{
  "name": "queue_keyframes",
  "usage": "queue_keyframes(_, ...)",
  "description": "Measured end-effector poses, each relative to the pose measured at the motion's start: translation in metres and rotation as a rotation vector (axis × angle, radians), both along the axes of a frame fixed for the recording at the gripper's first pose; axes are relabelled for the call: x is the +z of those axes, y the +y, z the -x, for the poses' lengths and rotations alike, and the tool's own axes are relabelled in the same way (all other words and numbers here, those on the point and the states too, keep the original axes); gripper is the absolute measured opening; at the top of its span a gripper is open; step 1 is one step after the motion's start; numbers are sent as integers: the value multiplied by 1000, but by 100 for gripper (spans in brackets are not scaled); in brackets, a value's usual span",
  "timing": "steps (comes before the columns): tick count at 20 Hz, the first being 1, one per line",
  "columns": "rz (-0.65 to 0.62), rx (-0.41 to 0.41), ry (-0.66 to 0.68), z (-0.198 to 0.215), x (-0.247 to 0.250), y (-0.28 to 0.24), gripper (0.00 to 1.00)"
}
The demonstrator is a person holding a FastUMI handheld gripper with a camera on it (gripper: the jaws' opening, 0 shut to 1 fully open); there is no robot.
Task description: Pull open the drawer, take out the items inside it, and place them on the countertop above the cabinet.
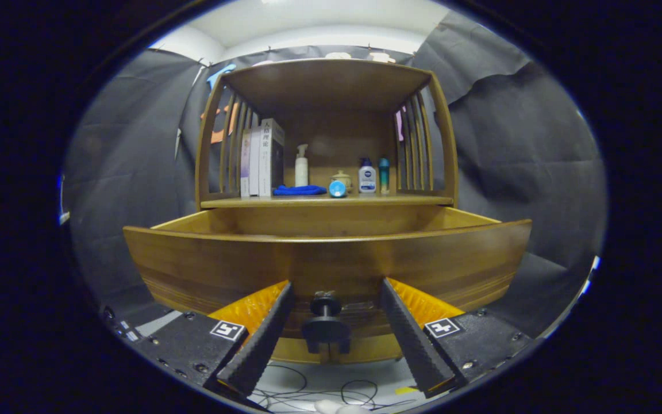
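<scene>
The tool (pixel 331 299) is standing open, its fingers flanking the black round knob (pixel 325 328) of the pulled-out brown wooden drawer (pixel 222 259), with the surface (pixel 308 202) lying at twelve o'clock.

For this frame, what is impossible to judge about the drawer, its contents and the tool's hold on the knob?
- Drawer contents: hidden behind its tall front panel in the gripper view.
- Tool: fingers spread either side of the knob, not touching it.
- Small bottles on the countertop: too small to identify.
</scene>
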State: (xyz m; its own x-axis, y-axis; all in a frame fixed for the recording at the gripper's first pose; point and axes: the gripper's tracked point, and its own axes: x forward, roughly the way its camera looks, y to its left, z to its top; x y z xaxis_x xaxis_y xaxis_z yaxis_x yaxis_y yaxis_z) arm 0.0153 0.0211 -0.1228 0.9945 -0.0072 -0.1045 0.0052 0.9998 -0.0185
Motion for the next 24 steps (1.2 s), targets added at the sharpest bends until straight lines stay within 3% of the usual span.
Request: queue_keyframes(24,54,-20,20,-105,13,11,100)
